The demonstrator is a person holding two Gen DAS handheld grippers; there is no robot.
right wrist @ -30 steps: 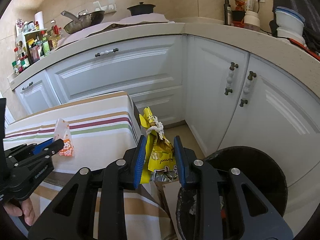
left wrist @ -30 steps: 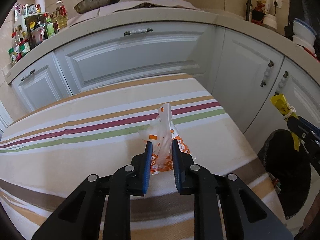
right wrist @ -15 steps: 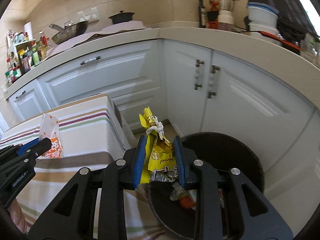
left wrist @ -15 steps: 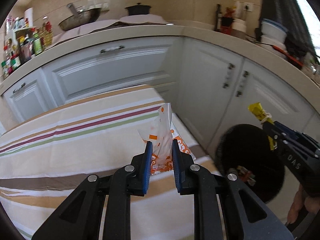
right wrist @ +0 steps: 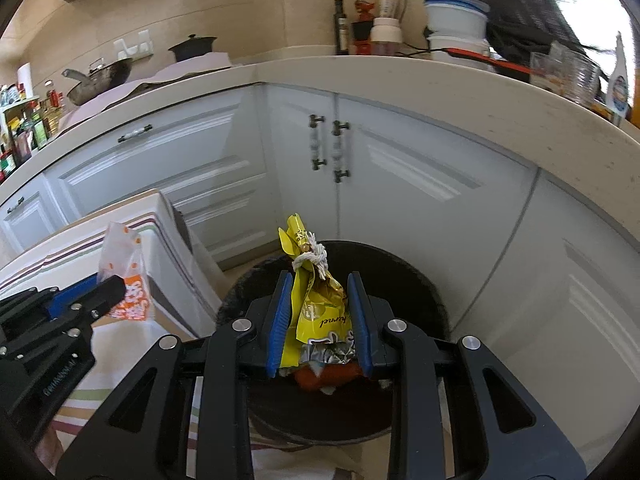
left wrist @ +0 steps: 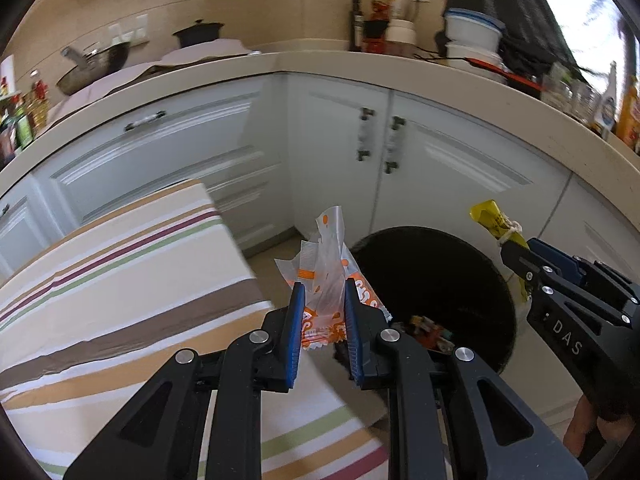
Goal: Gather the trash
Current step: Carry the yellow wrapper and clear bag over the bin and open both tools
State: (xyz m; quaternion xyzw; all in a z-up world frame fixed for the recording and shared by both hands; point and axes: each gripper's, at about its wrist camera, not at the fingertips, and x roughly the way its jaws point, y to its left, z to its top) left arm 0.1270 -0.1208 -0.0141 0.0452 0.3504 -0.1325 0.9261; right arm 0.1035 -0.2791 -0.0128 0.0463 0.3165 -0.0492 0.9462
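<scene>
Right wrist view: nearest the lens, the right gripper [right wrist: 320, 316] is seen clamped on a crumpled yellow foil snack wrapper tied with white string [right wrist: 316, 300], its blue fingers [right wrist: 280, 316] pressed against both sides of the packet. The packet's long axis stands upright, the knotted neck pointing to 12 o'clock. Directly beyond and beneath the fingers, from 6 to 12 o'clock, the round black trash bin [right wrist: 420, 292] lies open on the floor, with scraps already inside. At 9 o'clock the left gripper [right wrist: 108, 292] is seen from the side, clenched on a clear plastic wrapper printed in orange and white [right wrist: 128, 276].

In the left wrist view that wrapper [left wrist: 326, 276] is held upright between the left gripper's [left wrist: 322, 320] fingers, at the corner of the striped cloth-covered surface [left wrist: 120, 280]; the bin [left wrist: 460, 280] lies toward 2 o'clock, not yet underneath. The right gripper [left wrist: 516, 258] and the yellow wrapper [left wrist: 494, 222] appear at 3 o'clock.

The right hand is judged nearer the drop. White cabinet doors [right wrist: 400, 168] stand farthest.
</scene>
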